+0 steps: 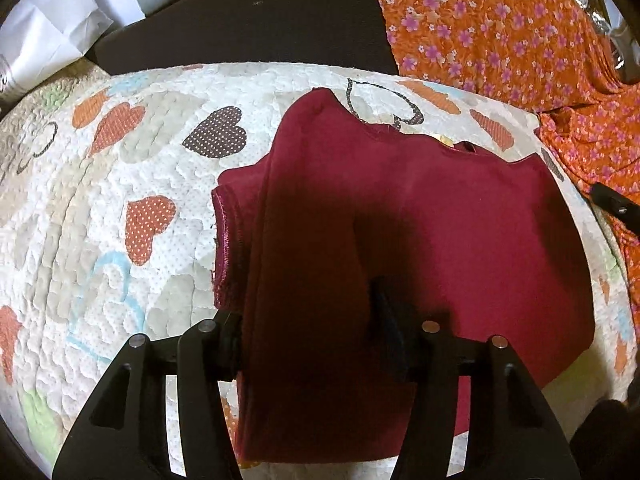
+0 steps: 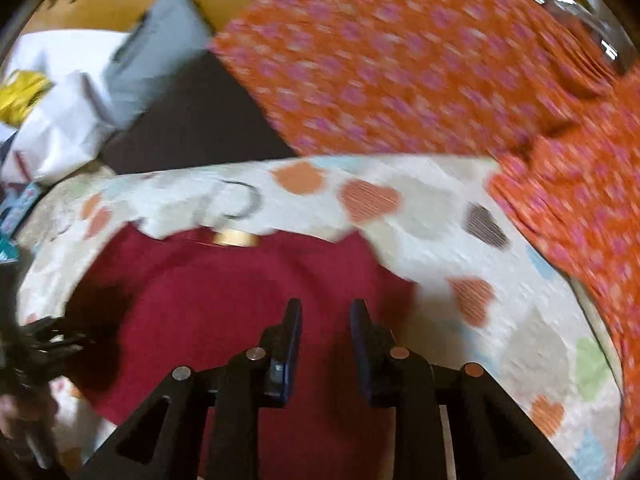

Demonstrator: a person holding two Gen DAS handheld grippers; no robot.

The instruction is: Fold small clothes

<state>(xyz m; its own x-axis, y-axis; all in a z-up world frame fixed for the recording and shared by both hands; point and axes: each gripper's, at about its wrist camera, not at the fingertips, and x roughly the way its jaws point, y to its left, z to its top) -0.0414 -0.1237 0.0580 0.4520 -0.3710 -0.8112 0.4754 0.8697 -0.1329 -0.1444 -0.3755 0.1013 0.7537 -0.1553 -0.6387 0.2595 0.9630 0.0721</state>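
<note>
A maroon garment (image 1: 440,240) lies flat on a heart-patterned quilt (image 1: 120,160), neckline away from me, with one sleeve (image 1: 232,232) sticking out at the left. My left gripper (image 1: 308,320) hovers low over its near left part. The left finger (image 1: 230,344) sits at the cloth's left edge and the right finger (image 1: 386,320) stands on the cloth, so a folded strip lies between the parted jaws. In the blurred right wrist view, my right gripper (image 2: 326,306) hangs above the garment (image 2: 224,288), narrowly open with nothing between its fingers. A gold label (image 2: 234,238) shows at the neckline.
An orange flowered cloth (image 1: 500,28) covers the back right and runs down the quilt's right side. Behind the quilt lie a dark brown surface (image 1: 240,28), white bags (image 1: 48,28) and a grey cushion (image 2: 156,52). The right gripper's tip (image 1: 616,204) pokes in at the right edge.
</note>
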